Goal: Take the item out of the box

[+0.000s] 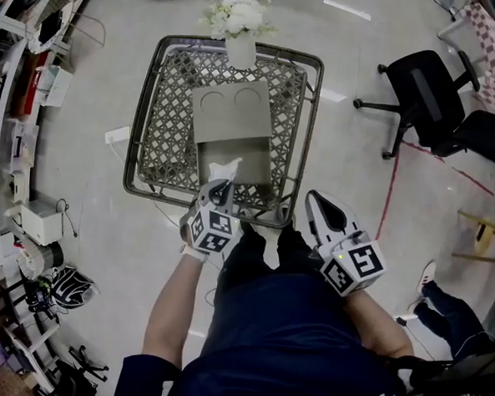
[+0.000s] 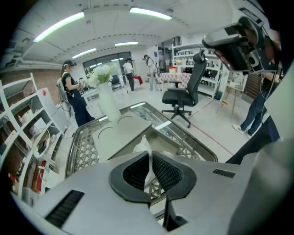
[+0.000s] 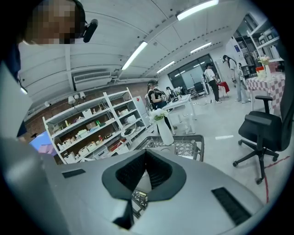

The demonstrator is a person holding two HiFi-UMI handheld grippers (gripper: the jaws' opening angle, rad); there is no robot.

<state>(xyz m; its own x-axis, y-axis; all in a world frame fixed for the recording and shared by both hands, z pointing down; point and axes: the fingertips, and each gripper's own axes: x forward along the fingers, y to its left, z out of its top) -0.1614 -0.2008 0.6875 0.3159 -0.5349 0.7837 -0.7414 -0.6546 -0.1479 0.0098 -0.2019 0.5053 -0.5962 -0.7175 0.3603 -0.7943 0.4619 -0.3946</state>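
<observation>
An open grey box (image 1: 249, 170) lies on a lattice-top table (image 1: 158, 121), its lid (image 1: 232, 110) folded back toward the far side. A white crumpled item (image 1: 228, 167) sticks up at the box's near left corner. My left gripper (image 1: 222, 189) is shut on it. In the left gripper view the white item (image 2: 143, 146) rises from between the closed dark pads (image 2: 168, 172), above the box (image 2: 169, 143). My right gripper (image 1: 313, 199) hovers off the table's near right corner. It is shut (image 3: 146, 170) with nothing between its pads.
A white vase of flowers (image 1: 240, 27) stands at the table's far edge. A black office chair (image 1: 425, 93) is on the floor to the right, and shelving (image 1: 17, 129) runs along the left. Several people (image 2: 73, 96) stand farther back in the room.
</observation>
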